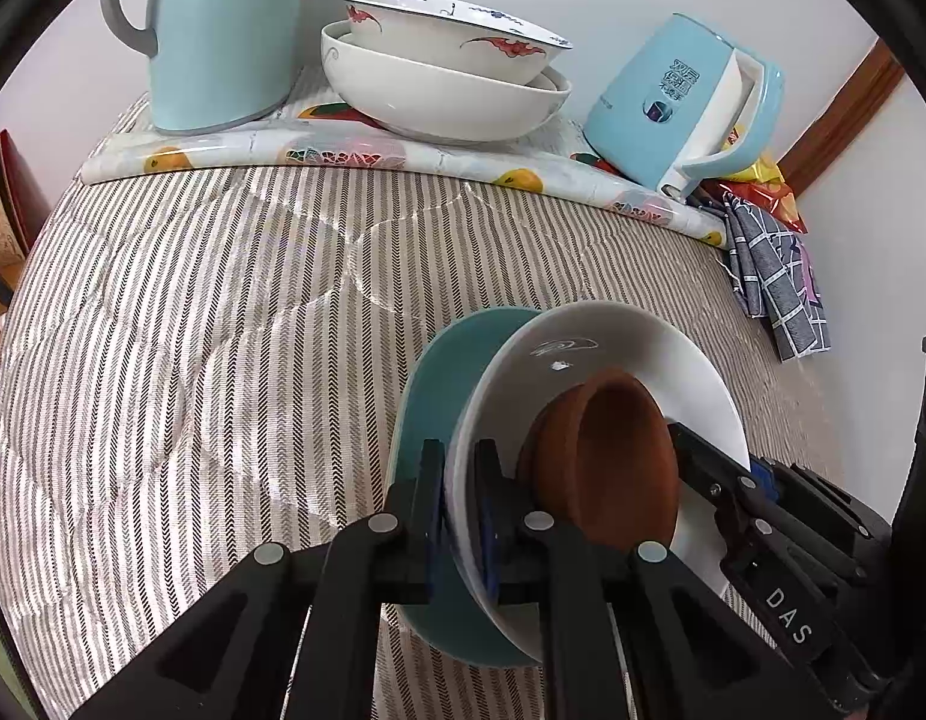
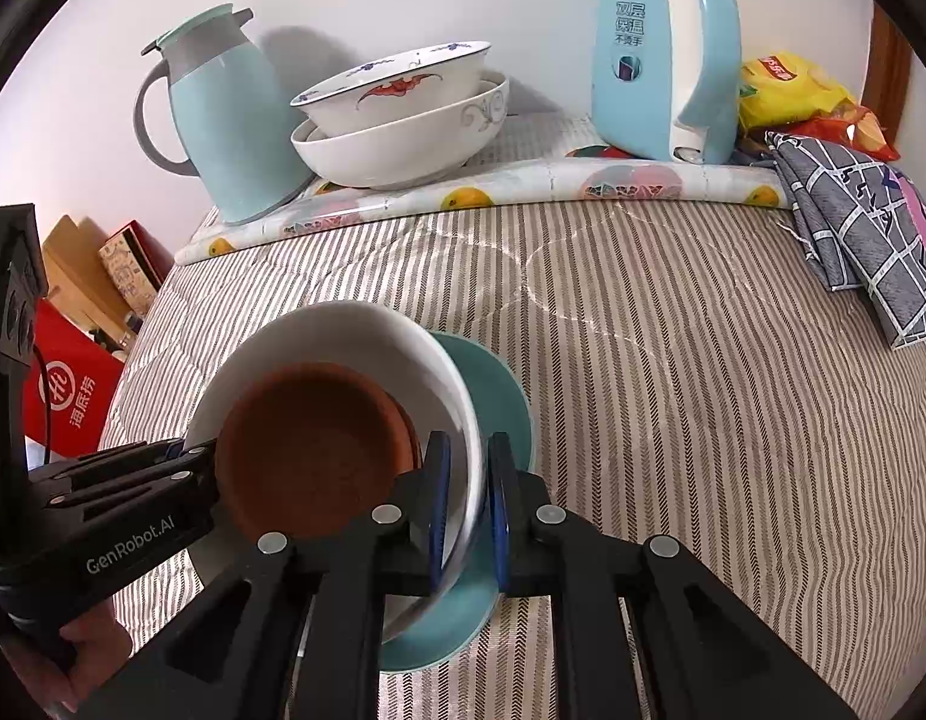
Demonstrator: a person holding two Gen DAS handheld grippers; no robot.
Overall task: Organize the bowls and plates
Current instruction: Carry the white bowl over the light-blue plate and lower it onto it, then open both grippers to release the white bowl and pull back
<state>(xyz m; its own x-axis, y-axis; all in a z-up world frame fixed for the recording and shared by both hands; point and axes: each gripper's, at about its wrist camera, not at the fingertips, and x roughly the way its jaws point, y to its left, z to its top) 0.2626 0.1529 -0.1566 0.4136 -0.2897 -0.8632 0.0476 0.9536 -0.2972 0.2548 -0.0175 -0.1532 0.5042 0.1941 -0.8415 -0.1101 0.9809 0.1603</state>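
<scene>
1. Gripping from both sides, a nested stack is seen held over the striped quilted cloth (image 1: 192, 360): a small terracotta-brown saucer (image 1: 607, 462) sits inside a white ceramic plate (image 1: 613, 354), with a teal ceramic plate (image 1: 438, 396) beneath.

2. The left gripper (image 1: 459, 504) is pinched on the stack's edge at lower centre of its own view; one finger is pressed against the teal plate's underside, the other against the white plate's upper face.

3. The right gripper (image 2: 470, 501) is clamped at lower centre of its view, one pad inside the white plate (image 2: 342, 324), the other on the side towards the teal plate (image 2: 499, 384). Whether both plates are caught between them cannot be told for certain.

4. The brown saucer (image 2: 312, 444) is gripped by nothing; it merely rests in the white plate, which appears tilted.

5. Glazed ceramic is judged stiff, fairly heavy, slippery and breakable, so rim holds on opposite sides are favoured and the stack is best kept level, lest the loose saucer slide out.

6. In the upper centre, two stacked white bowls (image 1: 444, 66), the top one painted with red and blue motifs, are seen on a fruit-print mat (image 1: 354, 147), between a pale-blue jug (image 1: 222, 30) and a pale-blue electric kettle (image 1: 679, 102). That is judged the likely destination.
</scene>
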